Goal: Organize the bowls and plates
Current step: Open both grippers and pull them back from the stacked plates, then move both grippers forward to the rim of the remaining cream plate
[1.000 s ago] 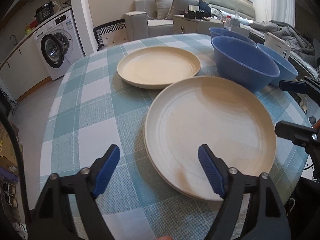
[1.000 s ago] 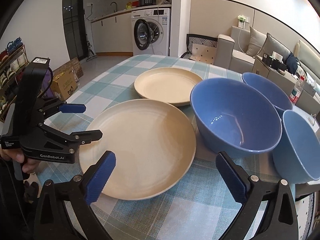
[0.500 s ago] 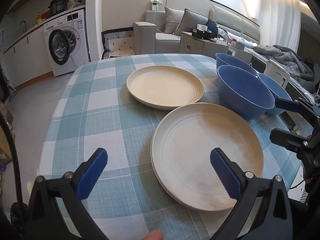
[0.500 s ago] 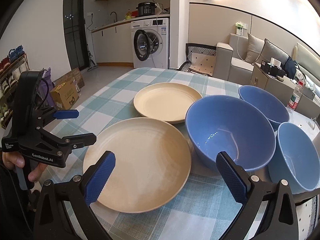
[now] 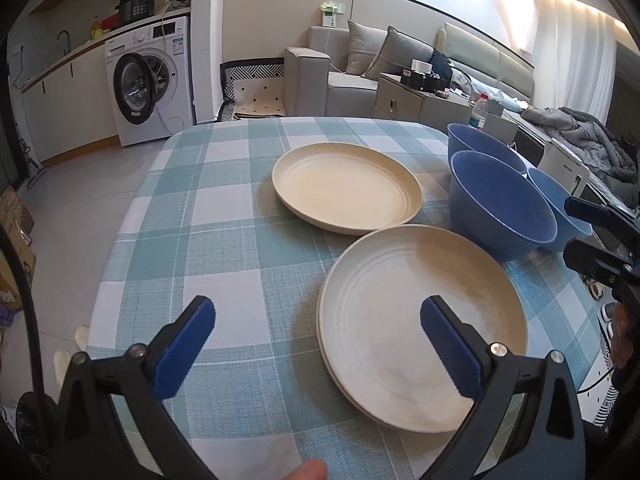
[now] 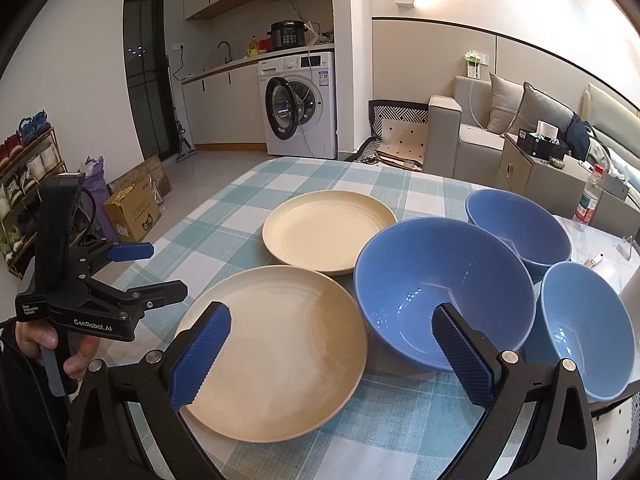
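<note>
On the checked tabletop (image 6: 280, 176), cream round plates (image 6: 276, 348) sit at nine o'clock of three blue bowls (image 6: 440, 284), grouped for stacking; left gripper (image 5: 316, 344) and right gripper (image 6: 332, 352) hover apart, empty.

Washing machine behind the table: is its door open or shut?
Open. The washing machine's round door is swung outward on its hinge, leaving the drum opening exposed beside it; the left wrist view shows it ajar too.

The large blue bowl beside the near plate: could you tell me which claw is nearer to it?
Right. The right claw hangs open with one fingertip over the large blue bowl; the left claw sits open across the near plate.
</note>
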Motion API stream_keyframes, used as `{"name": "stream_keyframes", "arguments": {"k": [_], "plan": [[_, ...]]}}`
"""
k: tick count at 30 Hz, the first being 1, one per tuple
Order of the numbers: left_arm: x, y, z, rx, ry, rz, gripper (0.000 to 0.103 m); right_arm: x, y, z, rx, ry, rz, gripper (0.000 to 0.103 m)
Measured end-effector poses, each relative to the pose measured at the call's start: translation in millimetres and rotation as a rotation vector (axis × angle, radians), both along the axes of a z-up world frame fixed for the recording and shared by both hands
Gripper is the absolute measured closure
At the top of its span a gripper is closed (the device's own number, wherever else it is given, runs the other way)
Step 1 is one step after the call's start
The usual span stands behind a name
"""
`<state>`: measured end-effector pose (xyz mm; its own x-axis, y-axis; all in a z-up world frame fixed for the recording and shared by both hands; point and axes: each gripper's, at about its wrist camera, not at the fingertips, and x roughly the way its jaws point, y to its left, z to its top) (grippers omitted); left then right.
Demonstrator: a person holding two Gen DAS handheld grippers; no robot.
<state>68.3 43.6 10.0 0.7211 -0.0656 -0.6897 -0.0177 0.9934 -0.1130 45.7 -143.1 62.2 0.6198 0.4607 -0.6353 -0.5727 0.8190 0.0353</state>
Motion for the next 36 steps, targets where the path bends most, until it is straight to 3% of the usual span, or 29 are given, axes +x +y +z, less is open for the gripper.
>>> {"name": "stream_keyframes", "arguments": {"k": [36], "plan": [[47, 12, 25, -0.003, -0.03, 0.06, 0.0, 65, -2, 44, 0.026, -0.011, -0.007, 0.001]]}}
